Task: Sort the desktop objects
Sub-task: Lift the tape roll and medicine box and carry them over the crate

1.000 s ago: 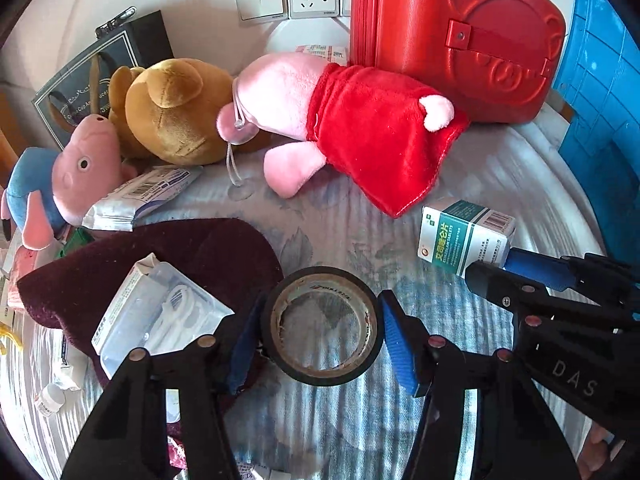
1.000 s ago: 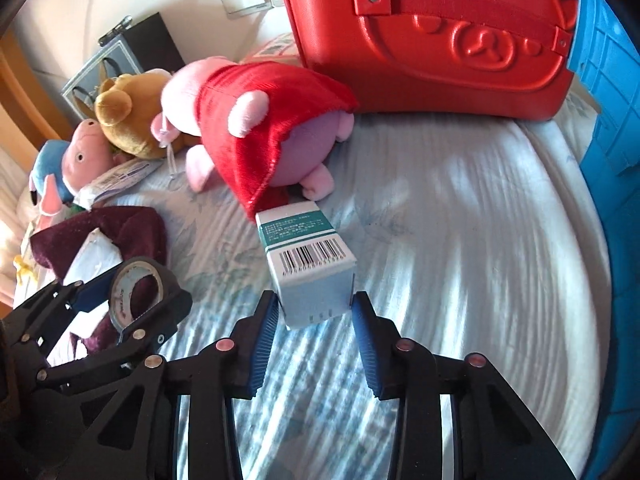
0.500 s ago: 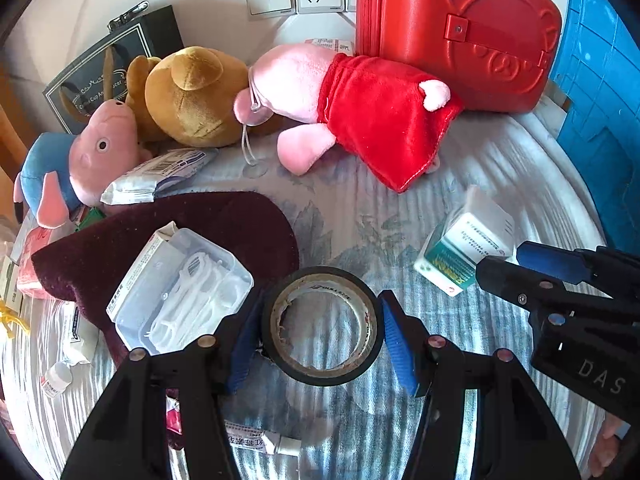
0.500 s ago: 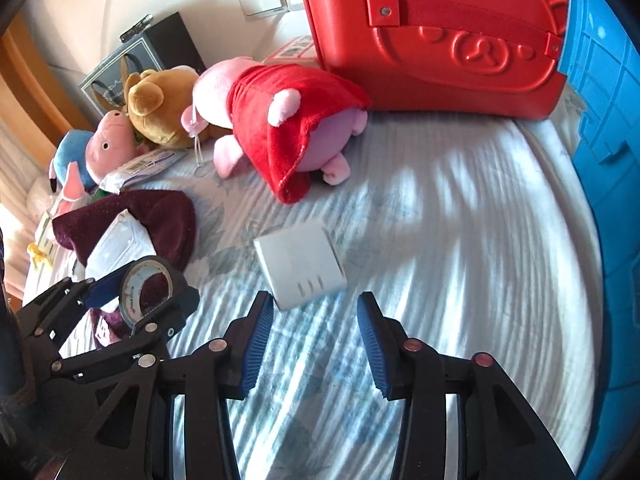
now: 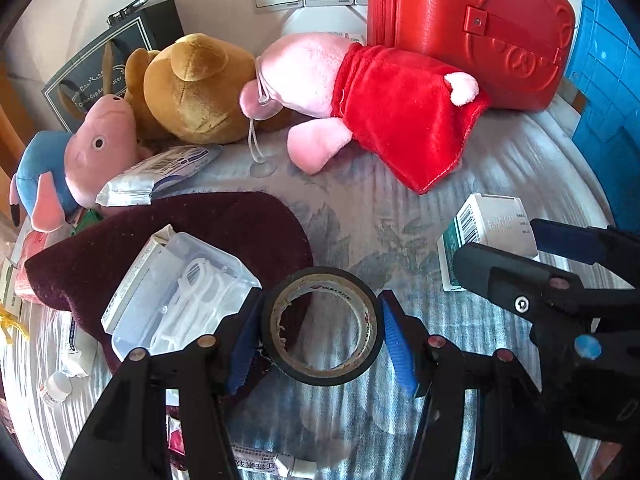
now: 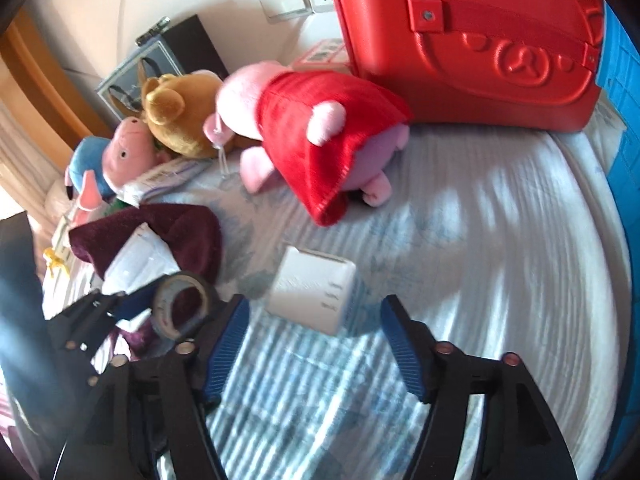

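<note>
Now your left gripper [image 5: 320,332] squeezes the stiff, light tape roll [image 5: 320,326] by its outer sides, near the red case [image 5: 472,28]. Your right gripper [image 6: 316,344] is opening, and the little box [image 6: 312,294] lies free on the sheet just past its fingers.

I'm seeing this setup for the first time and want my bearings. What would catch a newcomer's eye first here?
The big red case standing at the back by the wall, with the pink pig plush in a red dress lying in front of it. Up close, the left gripper clamps a roll of black tape. The right gripper, jaws opening, stands over a small white box lying free on the striped cloth.
</note>
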`<state>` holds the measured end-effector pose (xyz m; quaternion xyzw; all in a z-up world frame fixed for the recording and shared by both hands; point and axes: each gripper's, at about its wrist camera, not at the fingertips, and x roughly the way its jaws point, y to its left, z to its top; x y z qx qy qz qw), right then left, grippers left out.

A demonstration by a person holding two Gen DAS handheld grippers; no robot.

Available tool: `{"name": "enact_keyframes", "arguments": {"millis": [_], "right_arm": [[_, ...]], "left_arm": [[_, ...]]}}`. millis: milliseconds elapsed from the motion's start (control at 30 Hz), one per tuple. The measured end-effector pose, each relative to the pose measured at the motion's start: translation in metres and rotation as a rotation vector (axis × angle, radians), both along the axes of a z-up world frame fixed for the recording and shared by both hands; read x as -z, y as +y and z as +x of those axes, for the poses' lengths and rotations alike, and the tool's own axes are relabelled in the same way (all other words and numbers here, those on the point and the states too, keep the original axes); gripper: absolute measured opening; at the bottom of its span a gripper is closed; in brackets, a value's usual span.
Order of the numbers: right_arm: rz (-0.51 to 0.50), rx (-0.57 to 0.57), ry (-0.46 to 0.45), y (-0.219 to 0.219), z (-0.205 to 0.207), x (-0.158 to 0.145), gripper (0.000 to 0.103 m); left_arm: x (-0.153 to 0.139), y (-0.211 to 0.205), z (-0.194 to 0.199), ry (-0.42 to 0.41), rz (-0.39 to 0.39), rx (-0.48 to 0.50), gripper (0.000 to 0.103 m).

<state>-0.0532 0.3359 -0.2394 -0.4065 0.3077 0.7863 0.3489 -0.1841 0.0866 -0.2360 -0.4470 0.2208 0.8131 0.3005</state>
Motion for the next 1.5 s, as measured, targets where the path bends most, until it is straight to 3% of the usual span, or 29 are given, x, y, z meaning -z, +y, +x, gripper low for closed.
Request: {"name": "enact_keyframes", "arguments": {"millis": [33, 67, 133, 233, 367, 500, 700, 867, 1167, 1367, 1500], "right_arm": [[0.009, 0.0, -0.004, 0.0, -0.002, -0.001, 0.074], [0.02, 0.006, -0.03, 0.001, -0.006, 0.0, 0.067], [0.017, 0.012, -0.071, 0.003, -0.01, 0.005, 0.044], [0.032, 0.026, -0.068, 0.002, -0.006, -0.002, 0.04], [0.086, 0.031, -0.021, -0.009, 0.005, -0.032, 0.038], [0.201, 0.036, 0.031, -0.036, 0.02, -0.082, 0.037], [0.395, 0.044, 0.107, -0.105, 0.048, -0.17, 0.037], [0.551, 0.093, 0.109, -0.164, 0.073, -0.232, 0.037], [0.76, 0.293, 0.078, -0.249, 0.17, -0.308, 0.038], [0.827, 0.452, 0.05, -0.266, 0.264, -0.338, 0.038], [0.832, 0.544, 0.029, -0.265, 0.332, -0.346, 0.038]], "left_arm": [[0.0, 0.0, 0.0, -0.002, 0.001, -0.001, 0.056], [0.0, 0.0, 0.0, -0.003, 0.002, -0.002, 0.056], [-0.003, -0.001, 0.001, 0.001, 0.005, -0.002, 0.056], [-0.012, -0.003, 0.003, 0.014, 0.017, -0.006, 0.056], [-0.045, -0.009, 0.014, 0.072, 0.064, -0.007, 0.056], [-0.092, -0.021, 0.036, 0.168, 0.128, -0.007, 0.056], [-0.176, -0.054, 0.087, 0.302, 0.269, 0.014, 0.056], [-0.225, -0.072, 0.139, 0.368, 0.363, 0.073, 0.056], [-0.281, -0.045, 0.249, 0.392, 0.499, 0.266, 0.056], [-0.301, 0.003, 0.333, 0.381, 0.551, 0.412, 0.056], [-0.3, 0.034, 0.39, 0.398, 0.533, 0.493, 0.056]]}}
